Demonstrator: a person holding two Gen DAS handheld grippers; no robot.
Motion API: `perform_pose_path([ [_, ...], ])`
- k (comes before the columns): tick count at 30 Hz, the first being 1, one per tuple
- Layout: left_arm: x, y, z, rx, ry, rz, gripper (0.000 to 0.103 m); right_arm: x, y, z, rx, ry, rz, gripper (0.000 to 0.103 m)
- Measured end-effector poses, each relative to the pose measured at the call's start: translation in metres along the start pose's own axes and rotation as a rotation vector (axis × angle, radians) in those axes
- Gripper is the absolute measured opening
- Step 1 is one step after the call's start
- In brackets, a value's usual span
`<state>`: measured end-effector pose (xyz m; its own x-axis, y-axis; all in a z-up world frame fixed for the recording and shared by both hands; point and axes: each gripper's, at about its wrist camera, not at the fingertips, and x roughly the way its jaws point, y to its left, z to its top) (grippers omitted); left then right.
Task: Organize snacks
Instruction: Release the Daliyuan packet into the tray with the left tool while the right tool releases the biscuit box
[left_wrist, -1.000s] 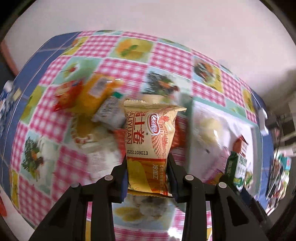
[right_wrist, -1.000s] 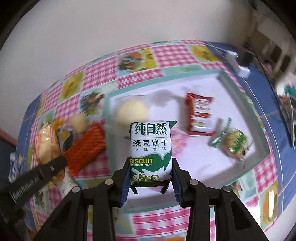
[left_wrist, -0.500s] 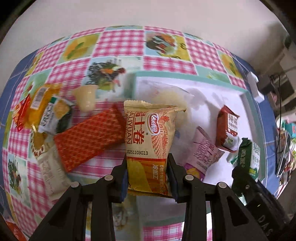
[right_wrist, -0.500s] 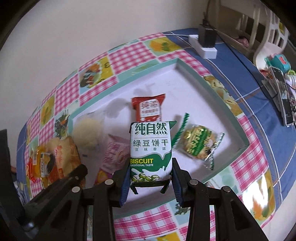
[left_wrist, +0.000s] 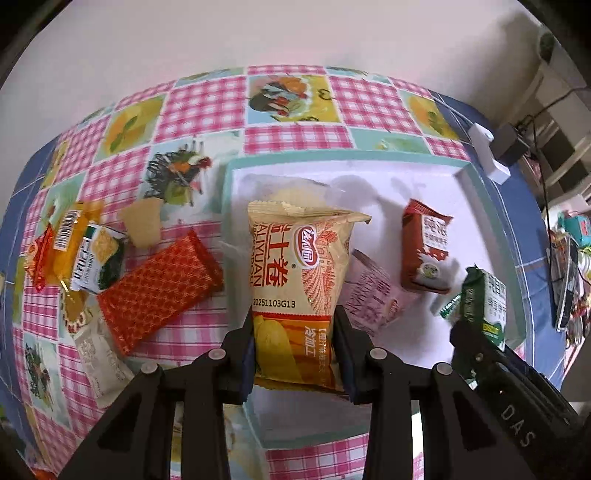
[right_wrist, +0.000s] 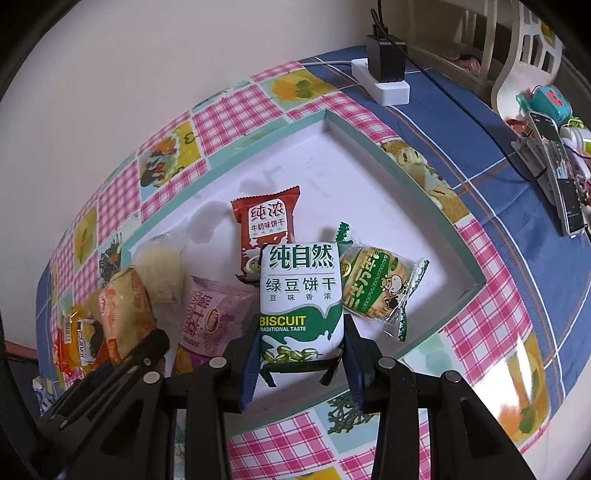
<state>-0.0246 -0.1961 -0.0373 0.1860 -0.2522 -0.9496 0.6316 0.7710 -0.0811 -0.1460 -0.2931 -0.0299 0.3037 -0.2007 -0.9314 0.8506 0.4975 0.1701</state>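
Observation:
My left gripper (left_wrist: 294, 338) is shut on a yellow-orange egg-roll packet (left_wrist: 299, 280), held over the left part of the white tray (left_wrist: 424, 177). My right gripper (right_wrist: 299, 347) is shut on a green-and-white biscuit packet (right_wrist: 299, 295), held above the tray's near side (right_wrist: 369, 155). In the tray lie a red-brown biscuit packet (right_wrist: 264, 229), a green cracker packet (right_wrist: 376, 288), a purple packet (right_wrist: 210, 317) and a pale round bun in clear wrap (right_wrist: 162, 266). The right gripper with its green packet (left_wrist: 484, 299) shows at the right of the left wrist view.
Left of the tray on the checked cloth lie a red patterned packet (left_wrist: 159, 288), a small pale jelly cup (left_wrist: 142, 221), a dark green-and-white packet (left_wrist: 98, 260), orange packets (left_wrist: 55, 251) and a pale wrapper (left_wrist: 98, 354). A white power strip (right_wrist: 384, 81) and phones (right_wrist: 557, 173) sit on the blue cloth.
Both grippers have swung right across the table with their packets, from over the loose pile and the tray's left side to over the tray. Both grips are unchanged.

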Motion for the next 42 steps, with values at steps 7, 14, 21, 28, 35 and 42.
perform_pose_path([
  [7,0.019,-0.003,-0.006,0.017,0.024,0.010,0.038,0.003,0.000,0.000,0.003,0.012,-0.001,0.042],
  [14,0.026,-0.015,-0.013,0.058,0.037,-0.033,0.039,0.004,-0.006,0.001,0.024,0.014,-0.006,0.042],
  [21,0.033,-0.019,-0.020,0.064,0.062,-0.045,0.039,0.007,-0.012,0.001,0.042,0.025,-0.011,0.042],
  [28,0.026,-0.003,-0.019,0.015,0.039,-0.078,0.063,0.005,-0.013,0.001,0.043,0.022,-0.013,0.042],
  [35,0.009,0.016,-0.008,-0.043,0.027,-0.077,0.064,0.006,-0.013,0.001,0.047,0.021,-0.014,0.042],
  [42,-0.005,0.045,0.008,-0.133,-0.003,-0.018,0.079,0.007,-0.015,0.001,0.043,0.031,-0.036,0.045],
])
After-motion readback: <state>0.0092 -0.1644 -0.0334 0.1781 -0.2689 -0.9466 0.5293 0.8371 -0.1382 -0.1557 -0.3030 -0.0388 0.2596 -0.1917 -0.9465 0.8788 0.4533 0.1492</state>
